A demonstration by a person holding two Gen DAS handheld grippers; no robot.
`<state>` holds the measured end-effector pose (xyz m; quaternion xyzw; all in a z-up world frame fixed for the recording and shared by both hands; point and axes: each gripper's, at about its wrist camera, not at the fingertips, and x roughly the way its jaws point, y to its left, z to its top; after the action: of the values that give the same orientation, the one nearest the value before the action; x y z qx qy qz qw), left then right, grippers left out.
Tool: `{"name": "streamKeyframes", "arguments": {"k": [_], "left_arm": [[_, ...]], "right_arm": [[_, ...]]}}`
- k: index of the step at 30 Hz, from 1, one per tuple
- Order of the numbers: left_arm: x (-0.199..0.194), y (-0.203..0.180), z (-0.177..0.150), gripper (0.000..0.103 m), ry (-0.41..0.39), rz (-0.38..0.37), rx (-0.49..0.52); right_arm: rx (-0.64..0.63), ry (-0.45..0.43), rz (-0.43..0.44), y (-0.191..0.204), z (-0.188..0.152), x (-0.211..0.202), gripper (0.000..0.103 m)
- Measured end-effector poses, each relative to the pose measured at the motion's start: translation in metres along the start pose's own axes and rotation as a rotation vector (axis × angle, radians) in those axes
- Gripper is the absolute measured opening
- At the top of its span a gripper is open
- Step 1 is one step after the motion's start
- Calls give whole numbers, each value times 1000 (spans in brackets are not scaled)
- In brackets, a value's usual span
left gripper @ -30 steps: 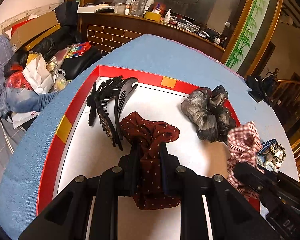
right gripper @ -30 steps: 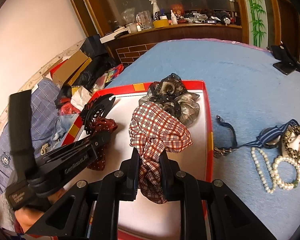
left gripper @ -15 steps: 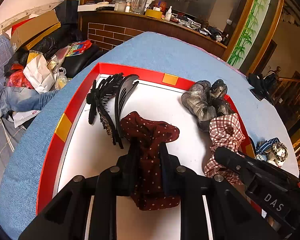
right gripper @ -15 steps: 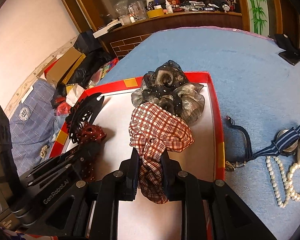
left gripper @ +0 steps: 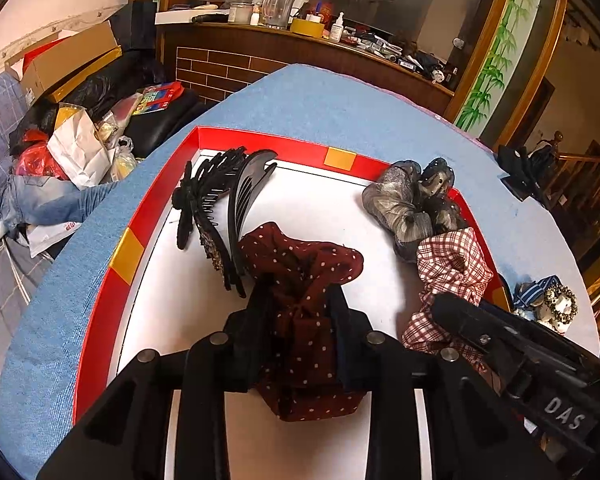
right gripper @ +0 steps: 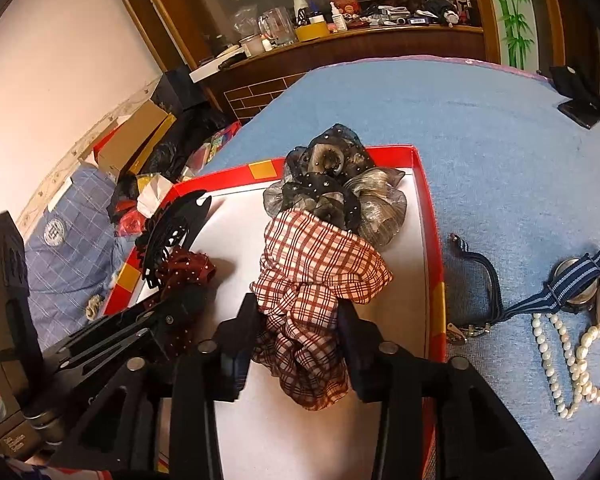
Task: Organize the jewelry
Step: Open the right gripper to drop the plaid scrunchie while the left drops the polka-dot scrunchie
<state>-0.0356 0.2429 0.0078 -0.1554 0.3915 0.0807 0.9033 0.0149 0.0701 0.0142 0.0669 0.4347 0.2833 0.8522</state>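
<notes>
A white tray with a red rim lies on the blue table. My left gripper stands around a dark red dotted scrunchie, its fingers slightly parted; the scrunchie rests on the tray. My right gripper has its fingers spread wider around a red plaid scrunchie lying on the tray against a grey-black scrunchie. Black hair clips lie at the tray's left.
To the right of the tray on the blue cloth lie a striped strap with a watch, a pearl necklace and a beaded ornament. A black stand sits far right. Clutter lies on the floor at left.
My right gripper moved the plaid scrunchie leftward over the tray, set it beside the grey-black scrunchie and spread its fingers. My left gripper's fingers have parted a little around the dotted scrunchie.
</notes>
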Motion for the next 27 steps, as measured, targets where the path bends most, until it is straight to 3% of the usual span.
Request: {"name": "streamKeyframes", "arguments": {"k": [8,17,27], "left_arm": [[-10,0,-1,38,-35,11,-4],[-26,-18,1,38,-75,36,24],[-43,-58,-7,38,-99,23,122]], "right_arm": [[24,-45,30,-6,0,-21,49],[58,-120,70,-22,-4,-59,49],[140,-224,47,-75,-17,-112,49]]}}
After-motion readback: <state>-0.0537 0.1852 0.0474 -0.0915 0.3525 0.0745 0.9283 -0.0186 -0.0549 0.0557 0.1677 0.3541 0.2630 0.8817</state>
